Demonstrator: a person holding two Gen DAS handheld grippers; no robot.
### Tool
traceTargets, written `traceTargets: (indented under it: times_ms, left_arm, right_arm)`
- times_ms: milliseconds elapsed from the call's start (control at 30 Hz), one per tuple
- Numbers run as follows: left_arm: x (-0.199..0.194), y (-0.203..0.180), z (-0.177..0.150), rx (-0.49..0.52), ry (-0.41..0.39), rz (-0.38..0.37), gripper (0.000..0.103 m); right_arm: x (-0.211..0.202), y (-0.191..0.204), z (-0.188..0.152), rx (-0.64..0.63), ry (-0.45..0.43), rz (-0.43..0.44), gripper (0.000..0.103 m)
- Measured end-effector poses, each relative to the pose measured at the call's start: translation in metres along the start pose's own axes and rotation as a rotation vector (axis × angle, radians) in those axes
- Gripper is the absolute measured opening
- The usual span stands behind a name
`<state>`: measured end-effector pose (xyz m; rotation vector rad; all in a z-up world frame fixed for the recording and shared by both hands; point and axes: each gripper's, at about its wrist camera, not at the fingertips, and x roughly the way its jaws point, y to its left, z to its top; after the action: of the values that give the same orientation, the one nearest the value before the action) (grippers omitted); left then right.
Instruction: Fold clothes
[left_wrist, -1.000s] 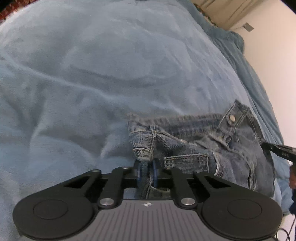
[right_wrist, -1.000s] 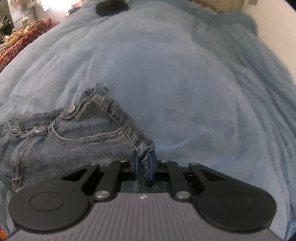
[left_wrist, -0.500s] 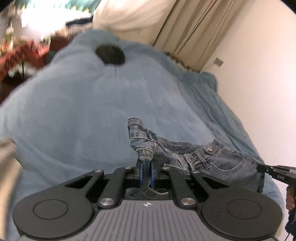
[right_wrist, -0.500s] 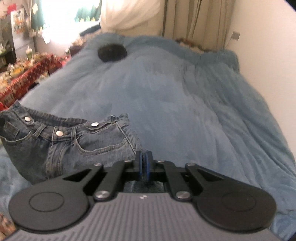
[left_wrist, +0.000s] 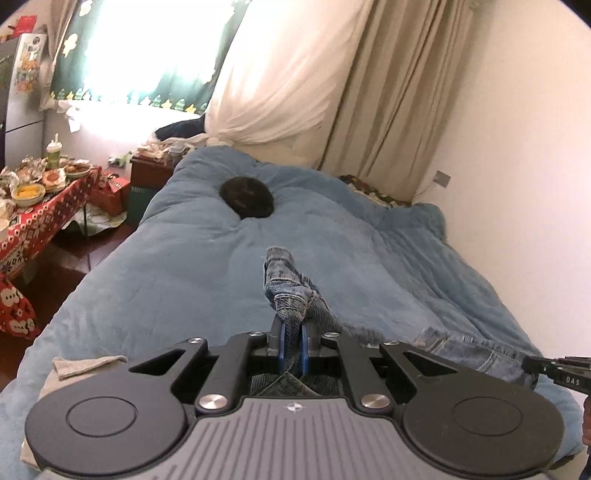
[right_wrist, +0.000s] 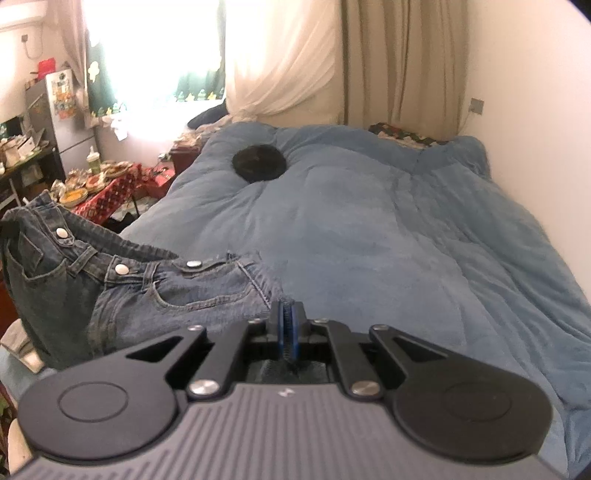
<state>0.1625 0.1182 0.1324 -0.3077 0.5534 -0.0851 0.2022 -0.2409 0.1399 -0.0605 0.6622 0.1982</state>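
Blue denim jeans (right_wrist: 147, 295) hang stretched between both grippers above a blue bed cover (right_wrist: 369, 229). My left gripper (left_wrist: 290, 334) is shut on one corner of the waistband, and a bunch of denim (left_wrist: 286, 291) sticks up past its jaws. My right gripper (right_wrist: 286, 325) is shut on the other corner of the waistband; the jeans spread to its left with their metal buttons showing. The right gripper's tip (left_wrist: 554, 371) shows at the right edge of the left wrist view.
A round black cushion (left_wrist: 246, 197) lies far up the bed. A grey cloth (left_wrist: 85, 365) lies on the near left of the bed. A cluttered table with a red cloth (left_wrist: 33, 210) stands left of the bed. A white wall (left_wrist: 517, 166) runs along the right.
Both grippers have risen from the bed with the jeans waistband held between them. The views have tilted up from the cover to the whole room.
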Motion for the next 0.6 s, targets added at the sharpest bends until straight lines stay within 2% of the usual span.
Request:
traceTargets:
  times_ms: [133,400,533,600]
  left_arm:
    - [0.058,0.022,-0.018,-0.038,0.078,0.028,0.008]
    - [0.199,0.087,-0.073,-0.145,0.299,0.083,0.008]
    - [0.247,0.107,-0.093,-0.136,0.391,0.128,0.008]
    - [0.264,0.115,-0.101,-0.125,0.431,0.149,0.009]
  right_arm:
    - [0.047,0.007,-0.009,0.006,0.054,0.015,0.004]
    - [0.206,-0.01,-0.058,0.031,0.266,-0.004,0.004]
    - [0.268,-0.02,-0.079,0.03,0.357,-0.001,0.005]
    - [0.288,-0.024,-0.086,0.016,0.392,0.013,0.009]
